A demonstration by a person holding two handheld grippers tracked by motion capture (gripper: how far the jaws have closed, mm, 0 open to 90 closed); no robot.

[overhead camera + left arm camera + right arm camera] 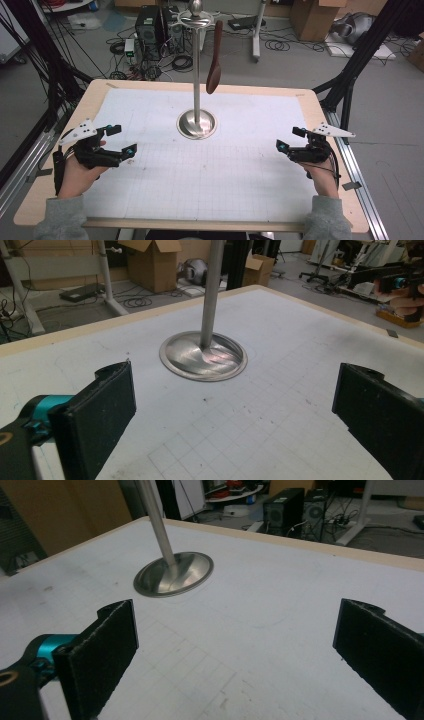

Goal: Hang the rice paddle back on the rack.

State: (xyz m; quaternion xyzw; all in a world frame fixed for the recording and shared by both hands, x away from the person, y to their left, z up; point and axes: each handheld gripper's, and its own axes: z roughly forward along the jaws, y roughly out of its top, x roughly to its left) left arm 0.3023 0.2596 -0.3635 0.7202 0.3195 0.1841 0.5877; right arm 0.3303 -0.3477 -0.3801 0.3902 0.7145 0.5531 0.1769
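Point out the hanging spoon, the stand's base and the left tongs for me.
spoon [214, 75], high view, on its bowl hanging at the bottom end.
stand's base [186, 354], left gripper view, on the round metal dish left of the pole.
left tongs [121, 139], high view, midway between their open tips.

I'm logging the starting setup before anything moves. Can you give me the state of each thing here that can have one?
Left gripper: open, empty, held low over the mat.
Right gripper: open, empty, held low over the mat.
Metal stand: upright, base flat on the mat.
Brown spoon: hanging from the stand's top ring, bowl down, clear of the table.
Gridded mat: lying flat on the table.
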